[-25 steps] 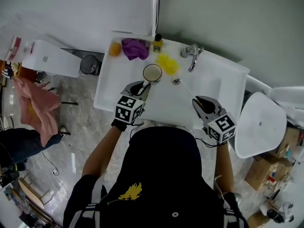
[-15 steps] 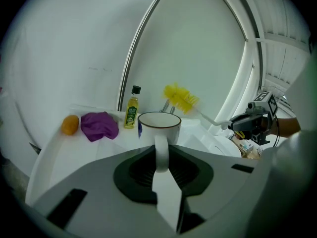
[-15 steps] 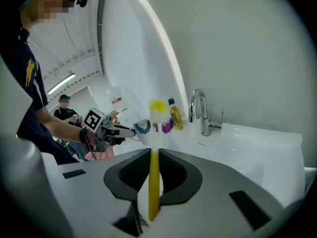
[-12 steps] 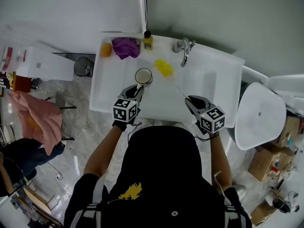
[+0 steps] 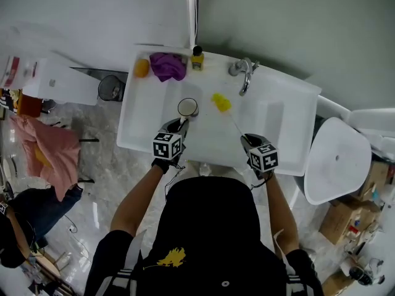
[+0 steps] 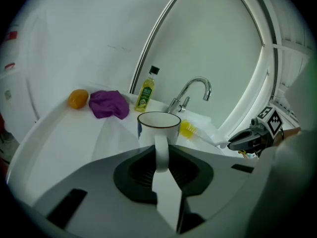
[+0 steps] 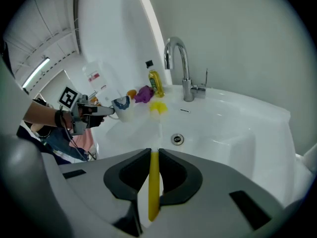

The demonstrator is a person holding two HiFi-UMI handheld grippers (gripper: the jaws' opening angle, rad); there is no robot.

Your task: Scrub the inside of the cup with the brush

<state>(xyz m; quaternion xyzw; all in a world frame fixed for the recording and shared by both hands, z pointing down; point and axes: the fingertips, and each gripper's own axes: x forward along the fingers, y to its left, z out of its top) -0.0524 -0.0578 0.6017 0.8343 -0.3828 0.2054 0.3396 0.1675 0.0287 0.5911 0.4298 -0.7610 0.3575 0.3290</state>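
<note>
A white cup [image 5: 187, 107] with a dark rim hangs upright over the left of the white sink [image 5: 148, 125]. My left gripper [image 5: 179, 127] is shut on the cup's handle [image 6: 161, 150]. In the left gripper view the cup [image 6: 158, 127] stands just past the jaws of my left gripper [image 6: 159, 155]. My right gripper [image 5: 250, 142] is shut on the brush's yellow handle [image 7: 154, 187]. The brush's yellow bristle head [image 5: 221, 101] points toward the cup and lies just right of it, outside the rim. In the right gripper view the brush head [image 7: 158, 107] is beside the cup [image 7: 122, 107].
A chrome faucet [image 5: 245, 73] stands at the sink's back. A yellow soap bottle [image 5: 197, 57], a purple cloth [image 5: 168, 65] and an orange ball [image 5: 142, 67] sit along the back left ledge. The drain [image 7: 177, 139] lies in the basin.
The head view has shifted and both grippers now sit nearer the sink's front edge. The brush head stands a little farther from the cup. Both grips are unchanged.
</note>
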